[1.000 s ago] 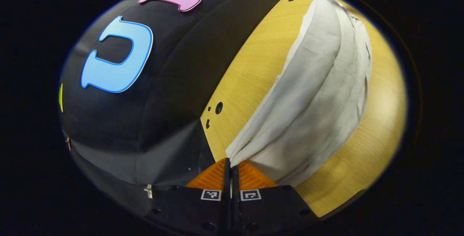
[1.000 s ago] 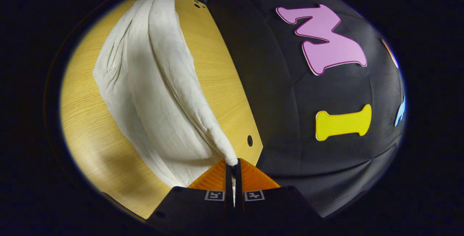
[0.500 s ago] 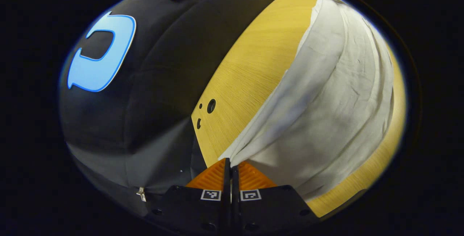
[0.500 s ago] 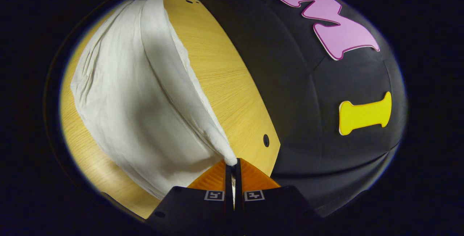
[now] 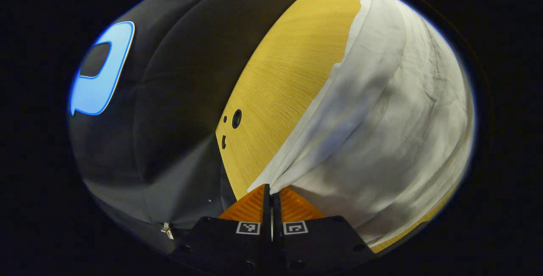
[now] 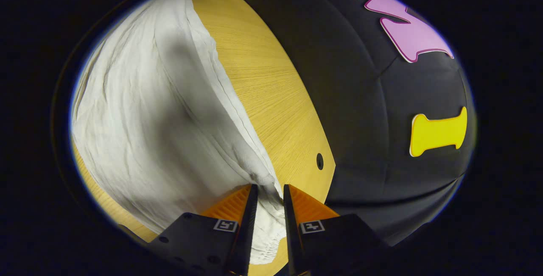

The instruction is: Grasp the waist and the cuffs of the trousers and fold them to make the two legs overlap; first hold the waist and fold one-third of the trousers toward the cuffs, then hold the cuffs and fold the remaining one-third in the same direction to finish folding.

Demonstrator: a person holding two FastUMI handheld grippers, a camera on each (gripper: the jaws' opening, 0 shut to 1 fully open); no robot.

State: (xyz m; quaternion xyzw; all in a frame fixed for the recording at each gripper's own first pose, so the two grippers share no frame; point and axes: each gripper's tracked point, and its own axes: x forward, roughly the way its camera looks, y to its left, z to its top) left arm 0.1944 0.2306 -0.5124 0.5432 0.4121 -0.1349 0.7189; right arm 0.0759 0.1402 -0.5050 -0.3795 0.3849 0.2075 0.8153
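White trousers (image 5: pixel 382 119) lie spread along the wooden table (image 5: pixel 288 68), rising in a fold toward my left gripper (image 5: pixel 268 188). That gripper is shut on one end of the trousers' edge, its fingers pressed together on the cloth. In the right gripper view the trousers (image 6: pixel 148 110) lie lower on the table (image 6: pixel 267 81). My right gripper (image 6: pixel 270 188) stands open, and the other end of the cloth edge lies loose in the gap between its fingers. Which end is waist or cuff I cannot tell.
The table's edge runs close beside both grippers, with round holes (image 5: pixel 236 118) near its corner and another hole (image 6: pixel 320 161) in the right gripper view. The black cloth wall (image 5: pixel 169 98) hangs just past the edge.
Both grippers have come down and closer to the table with the cloth. The right gripper's fingers have parted and let go of the trousers' edge; the left stays shut on it.
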